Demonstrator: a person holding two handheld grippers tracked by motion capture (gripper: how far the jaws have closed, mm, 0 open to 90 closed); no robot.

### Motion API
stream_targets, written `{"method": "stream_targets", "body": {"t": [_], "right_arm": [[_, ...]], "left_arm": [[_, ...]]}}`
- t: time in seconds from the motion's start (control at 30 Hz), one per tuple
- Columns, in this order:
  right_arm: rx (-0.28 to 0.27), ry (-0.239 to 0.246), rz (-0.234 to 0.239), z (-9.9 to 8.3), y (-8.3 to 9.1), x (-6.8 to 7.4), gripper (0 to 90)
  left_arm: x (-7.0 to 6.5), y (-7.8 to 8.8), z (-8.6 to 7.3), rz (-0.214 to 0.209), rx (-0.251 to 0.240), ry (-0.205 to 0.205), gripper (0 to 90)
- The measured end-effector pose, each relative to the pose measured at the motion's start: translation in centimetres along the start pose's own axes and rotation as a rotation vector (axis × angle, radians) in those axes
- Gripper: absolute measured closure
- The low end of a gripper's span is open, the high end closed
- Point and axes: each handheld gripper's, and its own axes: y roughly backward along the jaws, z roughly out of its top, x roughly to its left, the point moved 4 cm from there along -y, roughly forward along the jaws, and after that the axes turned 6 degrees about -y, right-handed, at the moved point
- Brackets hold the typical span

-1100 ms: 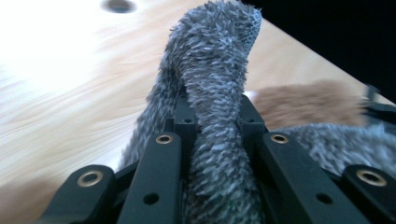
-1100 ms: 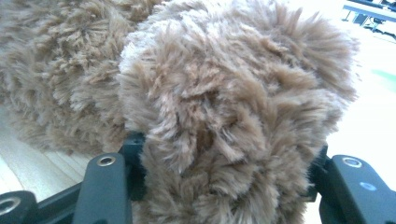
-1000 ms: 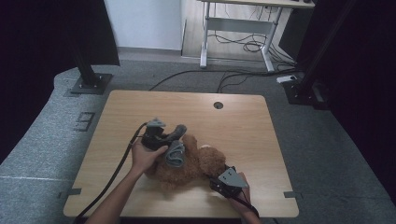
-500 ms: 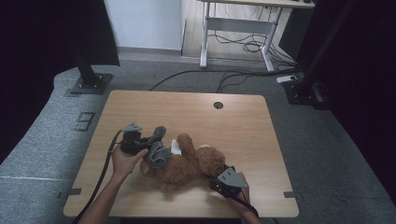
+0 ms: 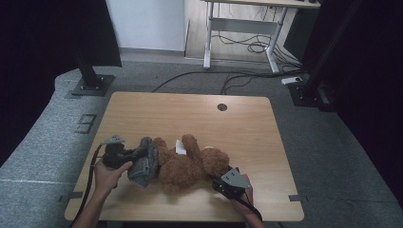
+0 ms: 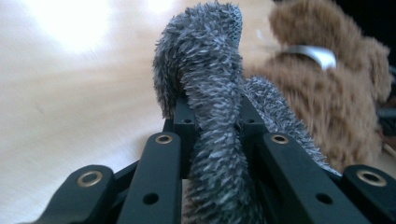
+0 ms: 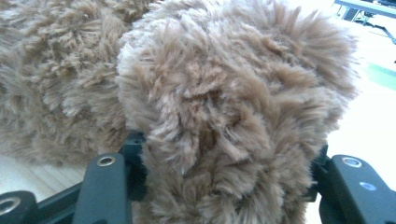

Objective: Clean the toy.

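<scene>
A brown teddy bear (image 5: 187,164) lies on its back across the wooden table (image 5: 190,116), head to the right. My left gripper (image 5: 132,158) is shut on a grey fuzzy cloth (image 5: 144,164) bunched at the bear's left end. In the left gripper view the grey fuzzy cloth (image 6: 205,65) is pinched between the black jaws of my left gripper (image 6: 215,112), with the teddy bear (image 6: 331,107) and its white tag (image 6: 315,55) behind it. My right gripper (image 5: 222,180) grips the bear's head; in the right gripper view the head (image 7: 224,88) is clamped by my right gripper (image 7: 229,161).
The table has a round cable hole (image 5: 222,107) near its far edge. Grey carpet surrounds it, with black stand bases (image 5: 90,85) at the far left and right, cables on the floor and a white desk frame (image 5: 242,28) behind.
My left gripper has slid leftwards along the table, dragging the grey cloth off the bear's middle to its left end. The right gripper and the bear's head have stayed put.
</scene>
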Motion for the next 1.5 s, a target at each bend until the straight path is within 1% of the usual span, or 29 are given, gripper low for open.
{"method": "stream_targets", "body": {"t": [0.03,0.07,0.13,0.2,0.27,0.3,0.33,0.4,0.47,0.5,0.57,0.6,0.63,0.67,0.7,0.77,0.8,0.87,0.9,0.97,1.0,1.03,1.13,1.17,1.23,1.33,1.43,1.47,1.5], "right_arm": [[-0.001,-0.003,0.0,0.0,0.0,0.0,40.4],[-0.002,-0.006,0.002,0.0,-0.1,0.0,40.4],[-0.001,-0.011,-0.001,0.1,-0.1,0.0,40.5],[-0.001,-0.012,-0.004,0.1,-0.2,0.1,40.5],[0.0,-0.011,-0.007,0.1,-0.2,0.0,40.5],[0.004,-0.015,-0.009,0.1,-0.3,0.0,40.5],[0.004,-0.013,-0.01,0.2,-0.3,0.0,40.5],[0.006,-0.01,-0.015,0.2,-0.3,0.0,40.4],[0.006,-0.015,-0.012,0.2,-0.3,0.0,40.4],[0.004,-0.015,-0.012,0.1,-0.3,-0.1,40.3],[0.005,-0.012,-0.013,0.2,-0.3,0.0,40.4],[0.005,-0.011,-0.013,0.2,-0.3,0.0,40.4],[0.005,-0.012,-0.013,0.2,-0.3,-0.1,40.4],[0.004,-0.013,-0.013,0.2,-0.3,0.0,40.4],[0.004,-0.012,-0.013,0.2,-0.3,0.0,40.4],[0.005,-0.018,-0.013,0.1,-0.3,0.0,40.4],[0.003,-0.02,-0.012,0.1,-0.3,-0.1,40.4],[0.005,-0.021,-0.015,0.1,-0.3,-0.2,40.5],[0.005,-0.02,-0.02,0.0,-0.4,-0.3,40.5],[0.005,-0.028,-0.022,0.0,-0.4,-0.5,40.5],[0.006,-0.029,-0.022,0.0,-0.4,-0.5,40.4],[0.007,-0.027,-0.02,0.0,-0.4,-0.5,40.4],[0.012,-0.023,-0.026,0.1,-0.4,-0.4,40.4],[0.014,-0.021,-0.027,0.2,-0.4,-0.4,40.4],[0.013,-0.017,-0.031,0.2,-0.5,-0.3,40.4],[0.011,-0.013,-0.033,0.1,-0.4,-0.3,40.4],[0.013,-0.011,-0.034,0.1,-0.3,-0.3,40.4],[0.013,-0.011,-0.034,0.1,-0.3,-0.3,40.4],[0.014,-0.008,-0.033,0.1,-0.3,-0.3,40.4]], "left_arm": [[-0.2,-0.8,-0.3,-0.007,0.016,0.001,75.2],[-0.4,-1.9,-0.7,-0.002,0.027,0.004,75.2],[-0.4,-2.7,-0.8,0.005,0.021,0.011,75.5],[-0.1,-3.3,-0.7,-0.012,0.001,0.049,75.7],[0.5,-3.2,-0.7,-0.014,0.001,0.057,75.7],[0.8,-3.1,-0.6,0.0,0.005,0.054,75.7],[1.4,-2.7,-0.7,0.037,0.022,0.048,75.6],[2.3,-2.1,-1.0,0.048,0.032,0.068,75.6],[2.9,-1.7,-1.6,0.049,0.057,0.072,75.5],[2.8,-1.6,-1.8,0.035,0.056,0.081,75.5],[2.3,-1.6,-1.8,0.003,0.042,0.067,75.5],[2.3,-1.6,-1.8,0.003,0.042,0.067,75.5],[1.5,-2.0,-1.3,-0.028,0.031,0.06,75.5],[1.0,-2.1,-0.9,-0.06,0.016,0.066,75.5],[0.4,-2.3,-0.3,-0.103,-0.005,0.075,75.5],[-0.4,-2.5,0.4,-0.122,-0.019,0.065,75.7],[-1.1,-2.7,1.0,-0.135,-0.037,0.06,75.7],[-2.0,-3.0,1.7,-0.171,-0.063,0.058,75.6],[-2.3,-3.1,2.1,-0.171,-0.07,0.047,75.7],[-2.5,-3.5,2.2,-0.145,-0.057,0.034,75.7],[-2.5,-3.5,2.2,-0.145,-0.057,0.034,75.8],[-2.2,-4.2,1.8,-0.11,-0.028,0.027,75.9],[-1.6,-4.9,0.8,-0.076,0.0,0.029,76.4],[-1.5,-4.9,0.5,-0.06,0.007,0.02,76.6],[-1.5,-5.0,0.0,-0.021,0.021,-0.015,76.8],[-1.4,-4.9,-0.4,0.023,0.036,-0.047,77.0],[-0.8,-4.4,-0.7,0.106,0.054,-0.092,77.0],[-0.1,-4.1,-0.8,0.138,0.059,-0.094,77.0],[0.4,-3.8,-0.9,0.151,0.06,-0.084,77.0]]}}
